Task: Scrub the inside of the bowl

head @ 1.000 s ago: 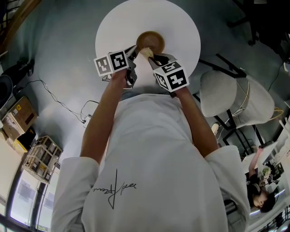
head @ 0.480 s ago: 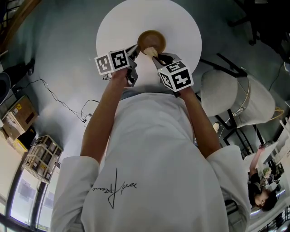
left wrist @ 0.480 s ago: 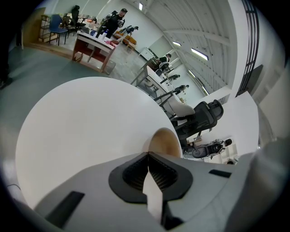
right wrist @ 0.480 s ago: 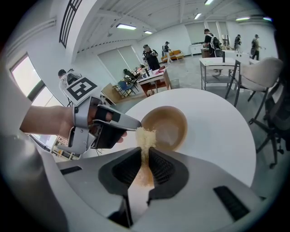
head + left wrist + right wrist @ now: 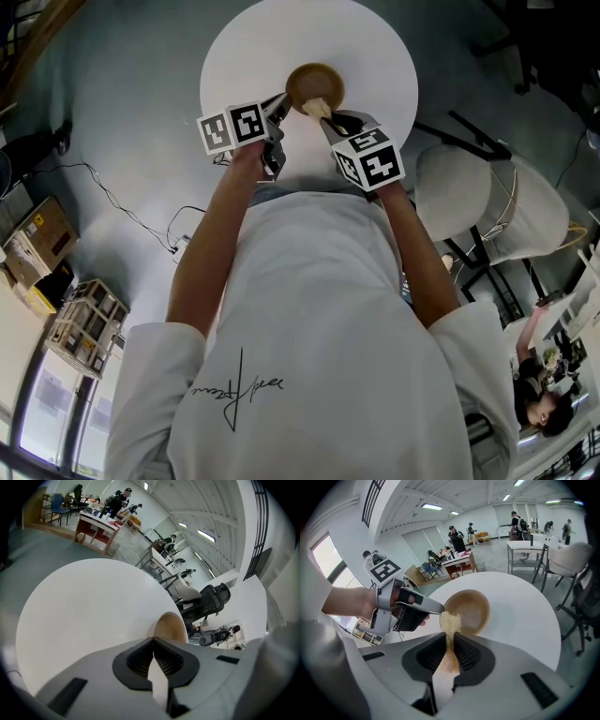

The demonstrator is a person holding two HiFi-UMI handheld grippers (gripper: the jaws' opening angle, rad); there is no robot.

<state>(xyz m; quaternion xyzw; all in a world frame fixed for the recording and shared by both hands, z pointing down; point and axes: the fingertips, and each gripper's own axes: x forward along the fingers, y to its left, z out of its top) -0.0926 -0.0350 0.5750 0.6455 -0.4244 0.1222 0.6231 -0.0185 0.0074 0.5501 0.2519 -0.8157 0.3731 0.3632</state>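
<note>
— Where's the bowl right now?

— The brown bowl (image 5: 314, 84) stands upright on the round white table (image 5: 375, 47), roughly mid-table and a little toward my side.

— What's your left gripper doing?

— My left gripper (image 5: 278, 105) comes in from the left. Its jaws are closed on the bowl's near rim. In the left gripper view the tips meet right at that edge, with the bowl just beyond them.

— And the right one?

— My right gripper (image 5: 325, 120) has its jaws clamped on a tan sponge (image 5: 450, 620). The sponge sticks out past the jaw tips, and its far end is inside the bowl, near the wall closest to me and close to the left gripper's tips.

— Anything else nearby?

— A pale chair (image 5: 455, 192) stands just beside the table on my right.
</note>
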